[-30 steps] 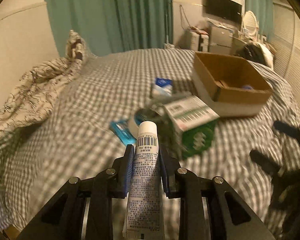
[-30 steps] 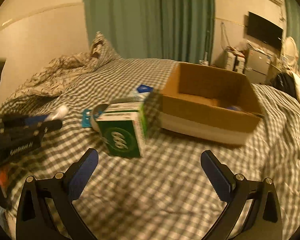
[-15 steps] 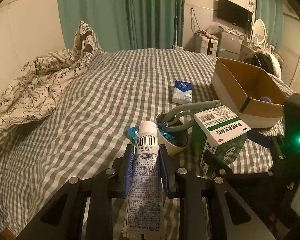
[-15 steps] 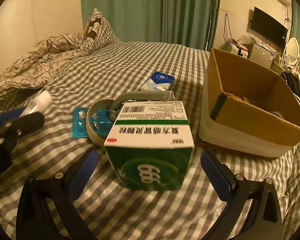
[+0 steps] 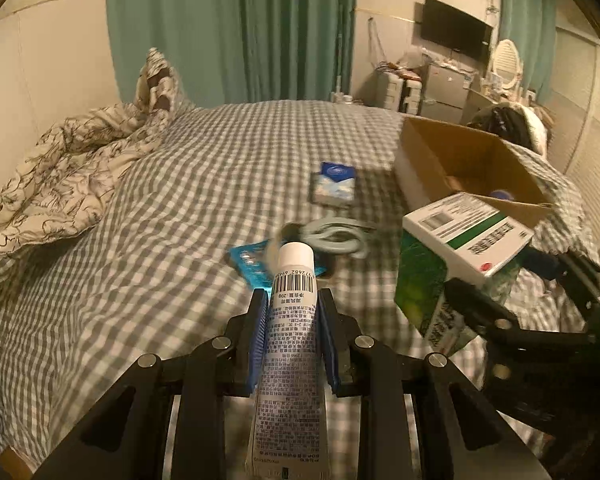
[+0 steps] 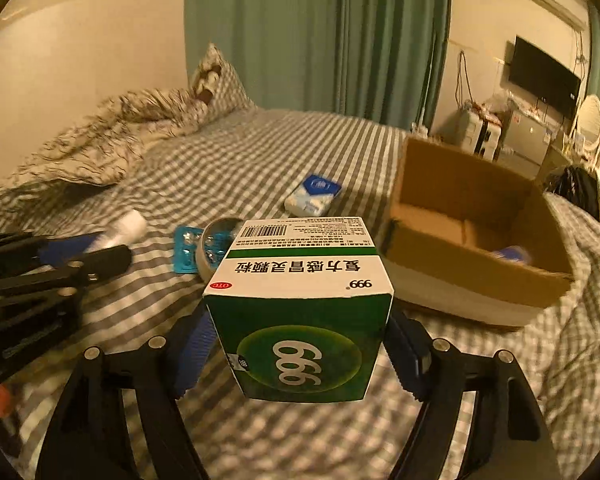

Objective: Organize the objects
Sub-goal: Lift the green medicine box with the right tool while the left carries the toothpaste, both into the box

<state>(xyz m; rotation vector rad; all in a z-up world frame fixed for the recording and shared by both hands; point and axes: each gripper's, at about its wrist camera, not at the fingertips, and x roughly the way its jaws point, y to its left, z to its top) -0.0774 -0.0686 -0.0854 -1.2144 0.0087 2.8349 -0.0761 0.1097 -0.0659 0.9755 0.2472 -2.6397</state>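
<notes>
My left gripper [image 5: 293, 312] is shut on a white ointment tube [image 5: 290, 344] with its cap pointing forward. My right gripper [image 6: 300, 344] is shut on a green and white medicine box [image 6: 300, 300] and holds it off the bed; the box also shows in the left wrist view [image 5: 456, 264]. An open cardboard box [image 6: 472, 232] sits on the checked bed to the right, with a small blue item inside. A blue blister pack [image 6: 185, 250], a round tin [image 6: 214, 248] and a blue tissue pack [image 6: 314, 194] lie on the bed.
A grey clamp-like tool [image 5: 336, 236] lies over the tin. A rumpled patterned duvet [image 5: 60, 176] fills the left side of the bed. Green curtains, a TV and furniture stand beyond the bed.
My right gripper has closed on the medicine box and lifted it off the bed. My left gripper still holds the tube and has shifted slightly.
</notes>
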